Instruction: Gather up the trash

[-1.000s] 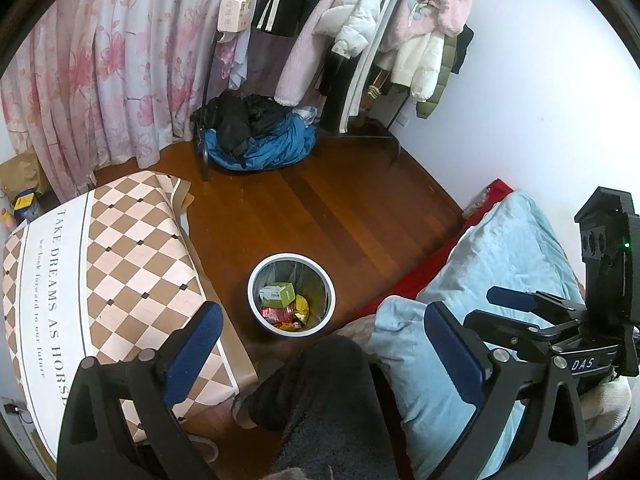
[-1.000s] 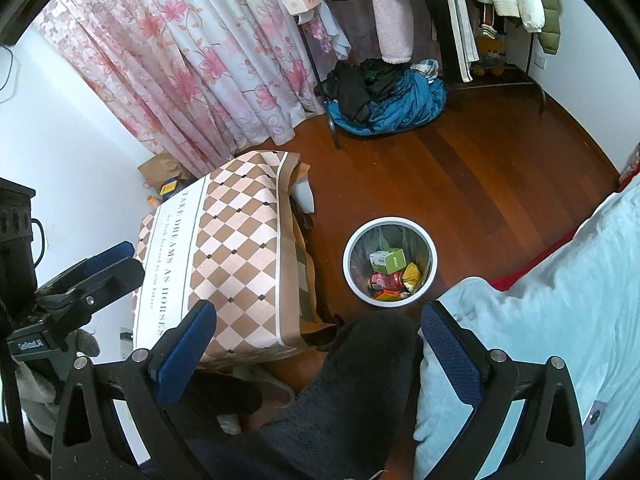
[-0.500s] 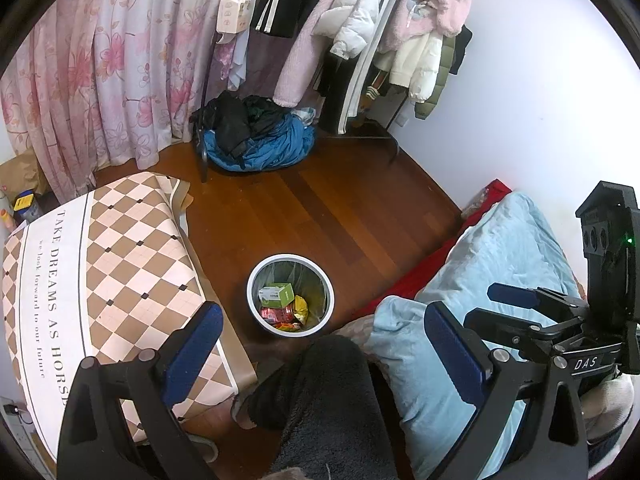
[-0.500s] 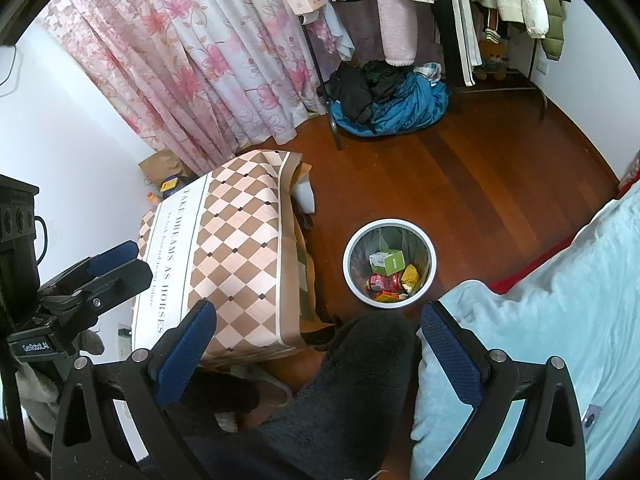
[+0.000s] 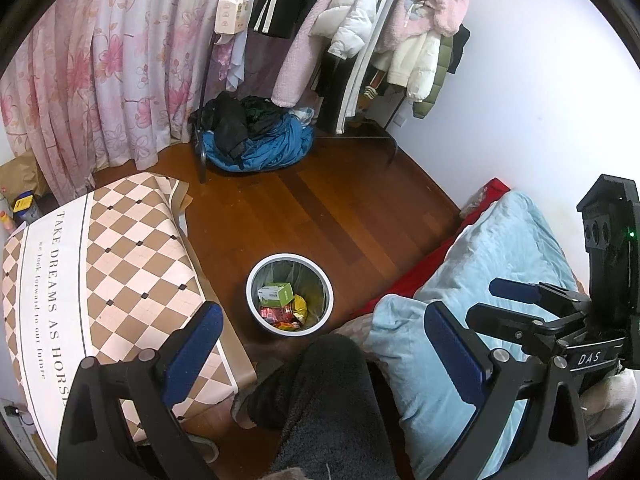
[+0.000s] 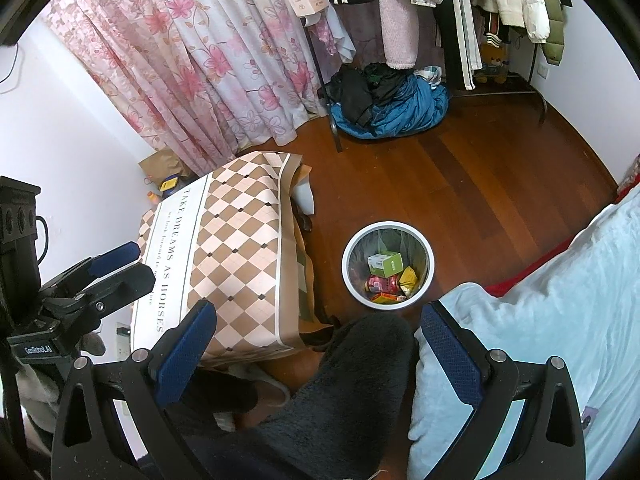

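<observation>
Left gripper point(image 5: 322, 348): jaws wide, empty. Right gripper point(image 6: 316, 346): same.

Trash bin point(image 5: 289, 294): on floor ahead of both, below fingertips; holds green box point(image 5: 276, 294), red and yellow wrappers.

Step, judged: collection looks finished or paused; no loose trash visible. Next: search for remaining litter.

Writing: table cover point(image 5: 100, 264) "TAKE DREAMS AS HORSES"; gripper plates "DAS", "GenRobot.AI".

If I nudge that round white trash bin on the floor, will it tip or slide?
The trash bin looks light, holding just a green box and wrappers, so it probably slides on the smooth wood floor. A high push might tip it.
</observation>
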### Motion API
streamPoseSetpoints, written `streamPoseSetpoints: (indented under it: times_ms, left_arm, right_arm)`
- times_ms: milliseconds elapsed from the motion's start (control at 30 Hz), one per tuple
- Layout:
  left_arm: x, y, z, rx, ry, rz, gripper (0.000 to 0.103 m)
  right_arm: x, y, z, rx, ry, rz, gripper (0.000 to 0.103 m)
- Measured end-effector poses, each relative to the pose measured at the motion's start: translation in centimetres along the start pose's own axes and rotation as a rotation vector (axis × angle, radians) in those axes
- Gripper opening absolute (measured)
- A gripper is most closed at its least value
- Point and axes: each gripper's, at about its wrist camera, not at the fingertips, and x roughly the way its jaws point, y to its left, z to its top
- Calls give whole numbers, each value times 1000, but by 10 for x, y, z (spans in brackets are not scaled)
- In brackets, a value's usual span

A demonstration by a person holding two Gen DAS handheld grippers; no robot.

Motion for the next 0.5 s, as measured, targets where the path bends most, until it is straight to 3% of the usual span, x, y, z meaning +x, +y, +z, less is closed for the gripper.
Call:
streamPoseSetpoints:
  times_ms: [500]
  left_arm:
    - [-2,1,0,3,1,-4,103]
  right_arm:
    - [0,2,-1,0,-1,-3,103]
